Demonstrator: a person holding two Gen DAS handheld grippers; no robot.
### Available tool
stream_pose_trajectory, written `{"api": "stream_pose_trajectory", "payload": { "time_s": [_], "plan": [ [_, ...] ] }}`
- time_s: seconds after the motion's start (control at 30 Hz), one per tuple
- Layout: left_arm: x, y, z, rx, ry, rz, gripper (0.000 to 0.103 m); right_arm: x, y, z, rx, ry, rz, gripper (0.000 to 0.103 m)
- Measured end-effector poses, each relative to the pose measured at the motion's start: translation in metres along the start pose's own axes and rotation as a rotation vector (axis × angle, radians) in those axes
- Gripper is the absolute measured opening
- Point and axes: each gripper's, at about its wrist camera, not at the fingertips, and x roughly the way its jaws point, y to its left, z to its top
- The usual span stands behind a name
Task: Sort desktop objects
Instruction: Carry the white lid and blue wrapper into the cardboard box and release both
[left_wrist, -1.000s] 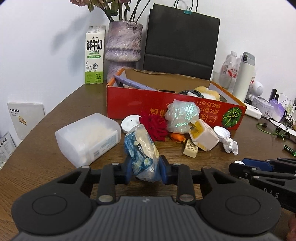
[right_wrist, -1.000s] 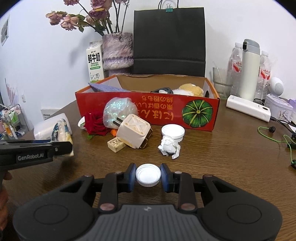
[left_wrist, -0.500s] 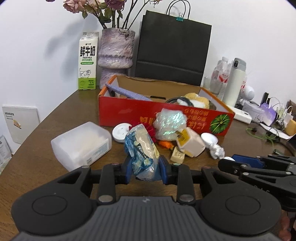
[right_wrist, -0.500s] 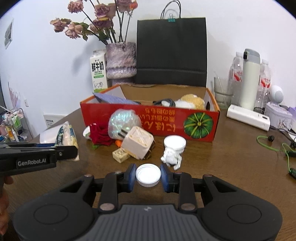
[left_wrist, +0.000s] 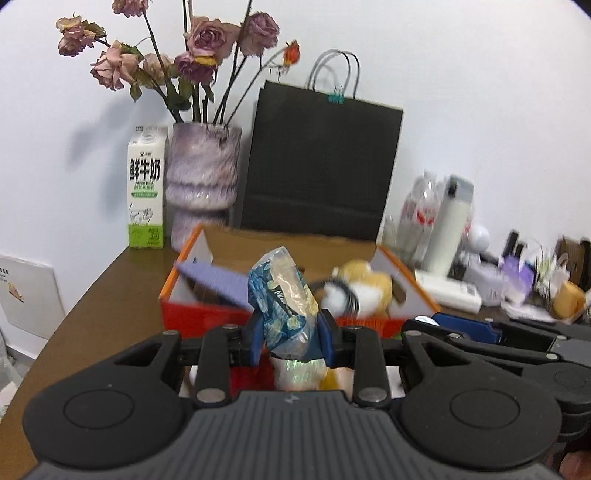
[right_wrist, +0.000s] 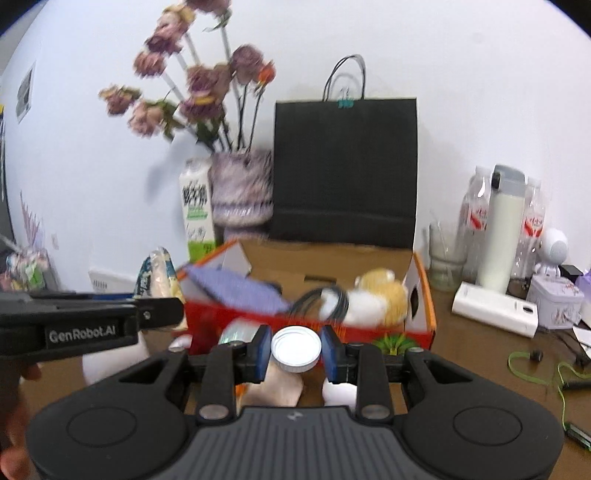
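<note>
My left gripper (left_wrist: 290, 341) is shut on a blue and clear snack packet (left_wrist: 284, 299) and holds it up in the air in front of the red cardboard box (left_wrist: 207, 317). My right gripper (right_wrist: 295, 352) is shut on a white round lid (right_wrist: 295, 349), also raised before the red box (right_wrist: 421, 328). The packet also shows in the right wrist view (right_wrist: 157, 275), at the left above the left gripper. The box holds a purple flat item (left_wrist: 218, 282), a black cable and a yellow and white plush toy (left_wrist: 365, 290).
Behind the box stand a milk carton (left_wrist: 145, 192), a vase of dried roses (left_wrist: 201, 184) and a black paper bag (left_wrist: 317, 162). To the right are bottles, a white flask (right_wrist: 502, 229), a white power strip (right_wrist: 495, 308), a tin and green cables. Loose items lie below the grippers.
Both grippers have risen from the table and moved forward toward the red box, each keeping its load. The loose desk items have dropped below the fingers in view.
</note>
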Motion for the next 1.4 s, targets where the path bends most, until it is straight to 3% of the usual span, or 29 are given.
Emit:
{"api": "stream_pose_trajectory", "payload": {
  "time_s": [0.3, 0.63, 0.87, 1.27, 1.4],
  "plan": [
    [0.068, 0.007, 0.02, -0.106, -0.022, -0.014, 0.031, 0.068, -0.025, 0.028, 0.115, -0.02, -0.003, 0.028],
    [0.147, 0.019, 0.027, -0.075, 0.062, 0.021, 0.031, 0.148, -0.032, 0.037, 0.05, 0.05, -0.007, 0.028],
    [0.16, 0.025, 0.026, -0.06, 0.08, 0.054, 0.031, 0.166, -0.035, 0.028, 0.043, 0.111, 0.007, 0.028],
    [0.161, 0.021, 0.023, -0.031, 0.088, 0.06, 0.031, 0.168, -0.032, 0.025, 0.029, 0.134, -0.008, 0.028],
    [0.16, 0.019, 0.022, -0.018, 0.085, 0.064, 0.036, 0.168, -0.03, 0.024, 0.021, 0.135, -0.014, 0.028]
  ]
}}
